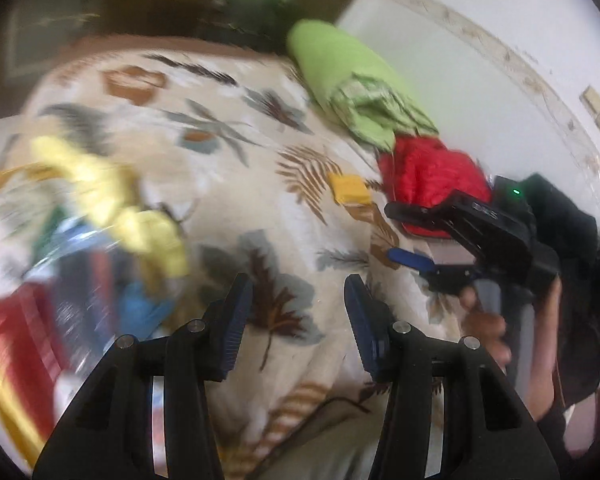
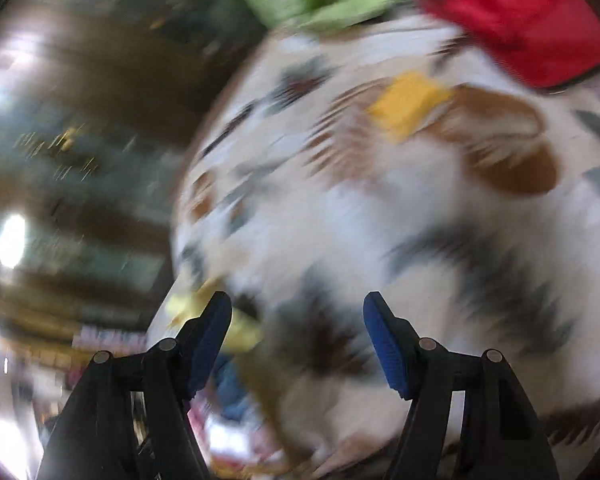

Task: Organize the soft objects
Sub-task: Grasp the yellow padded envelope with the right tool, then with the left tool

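While both wrist views smear with blur, the left gripper [image 1: 298,320] hangs low in its frame, jaws spread and empty over the leaf-print bedspread [image 1: 236,184]. The right gripper [image 2: 296,340] is spread and empty too! At upper right of the left view, a lime-green cloth [image 1: 340,76] and a red bundle [image 1: 428,172] sit against the wall [image 1: 480,32], possibly already placed. A small yellow folded piece [image 1: 348,189] lies alone mid-frame. At the left edge, a jumble of yellow, blue and red fabrics [image 1: 80,240] looks unsorted, so I judge plenty is left.
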Available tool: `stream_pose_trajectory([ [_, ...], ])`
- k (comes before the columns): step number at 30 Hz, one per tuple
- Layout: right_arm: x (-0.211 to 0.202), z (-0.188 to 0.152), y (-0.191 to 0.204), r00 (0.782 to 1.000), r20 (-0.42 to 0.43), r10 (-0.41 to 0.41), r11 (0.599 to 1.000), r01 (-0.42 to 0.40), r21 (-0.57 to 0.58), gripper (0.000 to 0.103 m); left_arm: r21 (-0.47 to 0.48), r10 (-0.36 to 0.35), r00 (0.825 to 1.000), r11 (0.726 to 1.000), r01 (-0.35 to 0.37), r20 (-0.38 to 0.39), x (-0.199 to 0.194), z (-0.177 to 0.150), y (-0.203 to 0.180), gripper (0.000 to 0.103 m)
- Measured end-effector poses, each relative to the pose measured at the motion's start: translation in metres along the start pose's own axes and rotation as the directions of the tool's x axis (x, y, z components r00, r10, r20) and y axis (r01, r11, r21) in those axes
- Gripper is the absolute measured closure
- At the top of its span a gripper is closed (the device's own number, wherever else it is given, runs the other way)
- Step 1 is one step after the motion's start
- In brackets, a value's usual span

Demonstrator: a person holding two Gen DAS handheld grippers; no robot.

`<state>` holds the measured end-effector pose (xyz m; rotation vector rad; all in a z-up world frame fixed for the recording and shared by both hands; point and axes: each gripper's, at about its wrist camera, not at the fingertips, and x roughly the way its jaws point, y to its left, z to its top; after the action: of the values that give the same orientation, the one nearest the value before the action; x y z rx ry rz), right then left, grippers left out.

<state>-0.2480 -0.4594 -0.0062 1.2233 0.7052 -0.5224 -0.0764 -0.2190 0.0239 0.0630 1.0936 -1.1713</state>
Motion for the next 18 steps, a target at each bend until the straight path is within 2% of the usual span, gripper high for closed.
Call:
stream_pose_trajectory([
  [2,0.012,0.028,-0.023,0.998,0.013,-0.059,0.996,0.058,0.065,0.035,-0.042,-0.001,1.0,0.999,0.0,-0.022,0.021,0.006,0.009,0.055],
  [4,0.026,0.049,-0.032,0.998,0.012,-0.061,0.993,0.06,0.101,0.039,-0.099,-0.06,0.998,0.993,0.057,-0.031,0.033,0.001,0.021,0.055],
  [6,0.04,0.067,-0.031,0.997,0.029,-0.067,0.992,0.063,0.108,0.04,-0.121,-0.053,0.997,0.992,0.046,-0.051,0.041,-0.003,0.03,0.055],
  [9,0.062,0.09,-0.03,0.99,0.067,-0.127,0.983,0.116,0.144,0.052,-0.159,-0.062,0.996,0.986,0.051,-0.06,0.046,0.001,0.04,0.055],
  [14,0.096,0.107,-0.022,0.967,0.067,-0.245,0.967,0.239,0.086,0.056,-0.185,-0.065,0.998,0.981,0.062,-0.012,0.036,0.006,0.045,0.055],
  [15,0.101,0.108,-0.025,0.96,0.057,-0.273,0.96,0.268,0.079,0.068,-0.187,-0.068,0.998,0.98,0.064,-0.012,0.037,0.007,0.046,0.055],
  [18,0.095,0.1,-0.022,0.951,0.089,-0.296,0.955,0.295,0.024,0.072,-0.192,-0.06,0.998,0.98,0.054,-0.026,0.041,0.006,0.046,0.055],
])
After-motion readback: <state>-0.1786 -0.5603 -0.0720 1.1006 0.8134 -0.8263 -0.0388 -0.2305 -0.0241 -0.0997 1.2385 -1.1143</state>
